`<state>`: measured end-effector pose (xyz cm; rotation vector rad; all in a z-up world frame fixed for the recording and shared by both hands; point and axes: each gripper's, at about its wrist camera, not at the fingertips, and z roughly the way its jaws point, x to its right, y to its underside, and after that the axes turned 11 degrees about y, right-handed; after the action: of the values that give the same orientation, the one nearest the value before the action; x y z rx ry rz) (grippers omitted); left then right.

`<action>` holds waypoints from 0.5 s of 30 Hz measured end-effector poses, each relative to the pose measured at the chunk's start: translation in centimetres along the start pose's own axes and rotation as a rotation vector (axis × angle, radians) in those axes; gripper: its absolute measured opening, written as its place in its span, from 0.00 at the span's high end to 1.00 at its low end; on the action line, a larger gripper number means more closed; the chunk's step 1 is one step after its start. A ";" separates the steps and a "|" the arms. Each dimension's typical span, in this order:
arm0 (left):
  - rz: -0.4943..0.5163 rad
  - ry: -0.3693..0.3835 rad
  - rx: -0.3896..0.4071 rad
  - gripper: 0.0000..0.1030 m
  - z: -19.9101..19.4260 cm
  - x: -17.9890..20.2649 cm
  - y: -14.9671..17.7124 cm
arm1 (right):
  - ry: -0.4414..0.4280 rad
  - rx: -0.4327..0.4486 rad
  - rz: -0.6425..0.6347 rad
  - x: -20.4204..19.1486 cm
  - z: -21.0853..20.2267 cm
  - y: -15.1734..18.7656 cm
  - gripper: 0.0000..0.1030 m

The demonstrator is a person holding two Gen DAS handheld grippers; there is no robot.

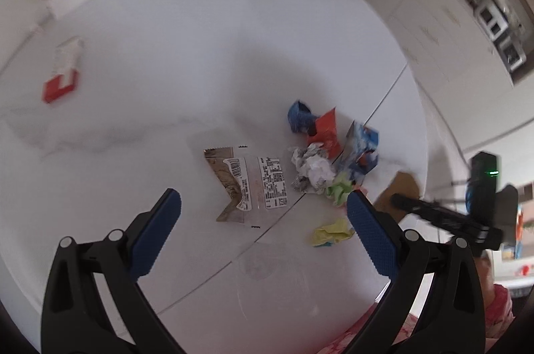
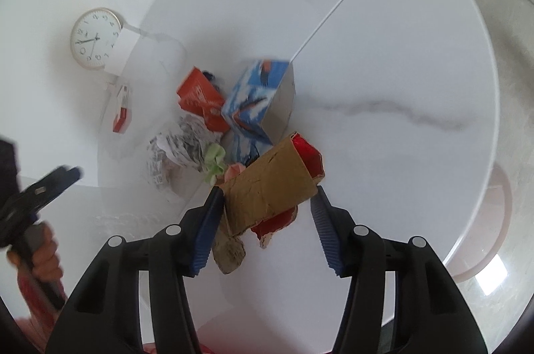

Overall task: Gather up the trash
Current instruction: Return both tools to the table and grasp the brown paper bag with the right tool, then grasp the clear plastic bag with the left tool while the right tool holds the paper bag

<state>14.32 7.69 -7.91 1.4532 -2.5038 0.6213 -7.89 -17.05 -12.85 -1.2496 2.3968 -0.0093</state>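
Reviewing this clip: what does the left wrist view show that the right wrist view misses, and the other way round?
Only the left wrist view shows the flat clear wrapper with printed labels, the yellow paper scrap and the open left gripper hovering above the table.

Only the right wrist view shows the torn brown cardboard with its red inside lying between the open right gripper fingers, unclamped.

Both show the clock, the blue-and-white box, the crumpled white paper and the green scrap.

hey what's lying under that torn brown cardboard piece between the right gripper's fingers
Under the torn brown cardboard, red torn packaging pokes out below it, and a pink scrap shows at its far-left edge. Whatever else lies beneath is covered by the cardboard itself.
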 end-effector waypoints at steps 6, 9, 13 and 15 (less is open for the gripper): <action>0.080 -0.003 -0.224 0.09 5.9 -0.6 -2.2 | 0.034 0.060 0.036 1.2 -2.3 -0.1 0.47; 0.131 0.002 -0.347 0.09 8.4 -0.2 -2.9 | 0.039 0.076 0.067 2.0 -2.7 0.0 0.47; 0.209 -0.026 -0.466 0.09 11.4 0.3 -3.2 | 0.043 0.079 0.098 2.7 -2.6 0.4 0.47; 0.219 -0.028 -0.518 0.10 12.8 0.3 -3.1 | 0.044 0.078 0.107 3.0 -2.6 0.8 0.47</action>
<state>17.49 0.50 -18.52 1.0139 -2.5932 -0.0323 -11.00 -19.47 -11.77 -1.0961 2.4725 -0.0979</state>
